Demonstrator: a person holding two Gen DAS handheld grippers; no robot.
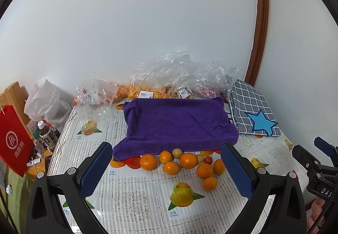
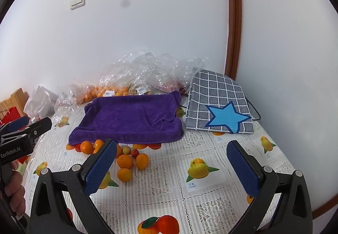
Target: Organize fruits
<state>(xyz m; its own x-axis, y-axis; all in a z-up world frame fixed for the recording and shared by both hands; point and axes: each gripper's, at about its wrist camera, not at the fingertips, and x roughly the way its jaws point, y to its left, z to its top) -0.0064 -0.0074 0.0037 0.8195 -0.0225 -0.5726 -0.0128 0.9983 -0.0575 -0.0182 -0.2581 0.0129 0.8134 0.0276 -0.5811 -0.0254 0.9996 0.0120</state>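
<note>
Several loose oranges (image 1: 188,160) lie on the fruit-print tablecloth (image 1: 135,198) in front of a purple towel (image 1: 179,124), with a pale round fruit (image 1: 177,153) and a small red fruit (image 1: 208,159) among them. My left gripper (image 1: 166,168) is open and empty, hovering just in front of the pile. My right gripper (image 2: 172,167) is open and empty, right of the oranges (image 2: 125,161) and the towel (image 2: 131,118). The left gripper's body shows at the left edge of the right wrist view (image 2: 19,139).
Clear plastic bags (image 1: 169,77) holding more oranges lie behind the towel against the wall. A grey checked cushion with a blue star (image 1: 253,113) sits at the right. A red bag (image 1: 12,139), bottles (image 1: 47,134) and a white bag (image 1: 46,101) stand left of the table.
</note>
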